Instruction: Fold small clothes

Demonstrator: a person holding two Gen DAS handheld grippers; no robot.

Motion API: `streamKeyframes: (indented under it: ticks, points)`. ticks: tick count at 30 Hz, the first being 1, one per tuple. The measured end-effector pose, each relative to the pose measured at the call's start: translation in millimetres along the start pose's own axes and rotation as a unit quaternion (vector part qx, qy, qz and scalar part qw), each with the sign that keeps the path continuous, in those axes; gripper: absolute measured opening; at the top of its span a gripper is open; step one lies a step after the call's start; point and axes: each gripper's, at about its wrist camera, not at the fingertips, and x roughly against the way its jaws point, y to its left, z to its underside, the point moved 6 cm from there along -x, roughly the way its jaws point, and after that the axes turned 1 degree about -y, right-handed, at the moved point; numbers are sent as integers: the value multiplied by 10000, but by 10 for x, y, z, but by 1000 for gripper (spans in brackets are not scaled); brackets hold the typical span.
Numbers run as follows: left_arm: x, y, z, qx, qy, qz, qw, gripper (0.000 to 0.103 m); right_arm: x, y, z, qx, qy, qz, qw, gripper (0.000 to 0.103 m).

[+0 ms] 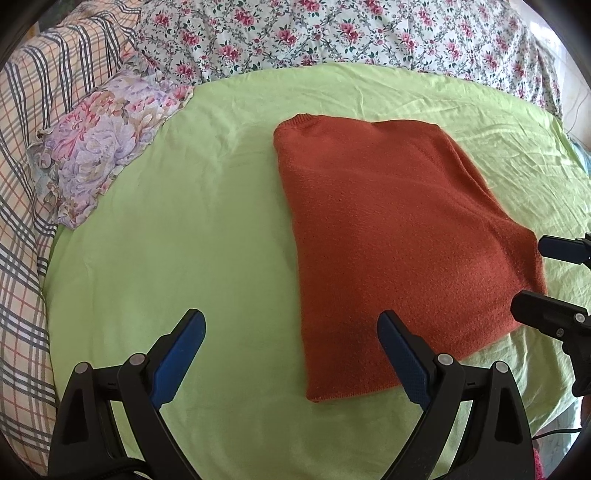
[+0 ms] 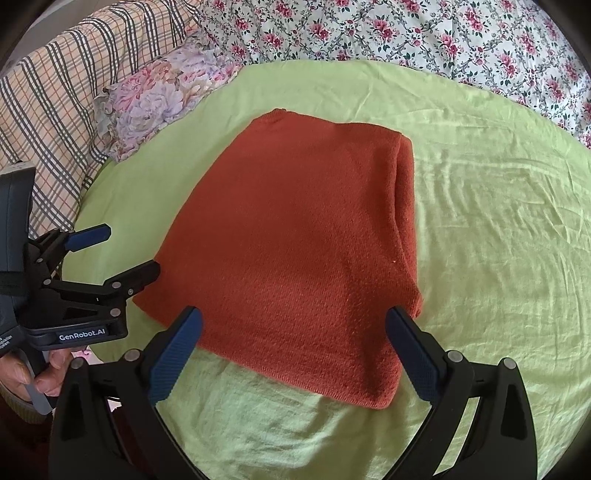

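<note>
On the green sheet (image 2: 480, 221), folded sweater (image 2: 303, 236) lies before both spread hand-held grippers

Green sheet (image 1: 177, 240) lies bare to my left of the folded orange knit (image 1: 388, 229), and bare again on its far side twd the floral quilt (image 1: 332, 33). Floral pillow (image 1: 99, 147) and plaid bedding (image 1: 22, 221) block the left edge. My right gripper (image 1: 532, 280) sits w/ jaws apart just beside the knit's near right corner.
</note>
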Motion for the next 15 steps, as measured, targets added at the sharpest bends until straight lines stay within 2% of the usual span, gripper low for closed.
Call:
streamKeyframes:
  ticks: [15]
  points:
    - [49, -7, -6, -29, -37, 52, 10000, 95, -9, 35, 50, -1, 36, 1, 10000, 99]
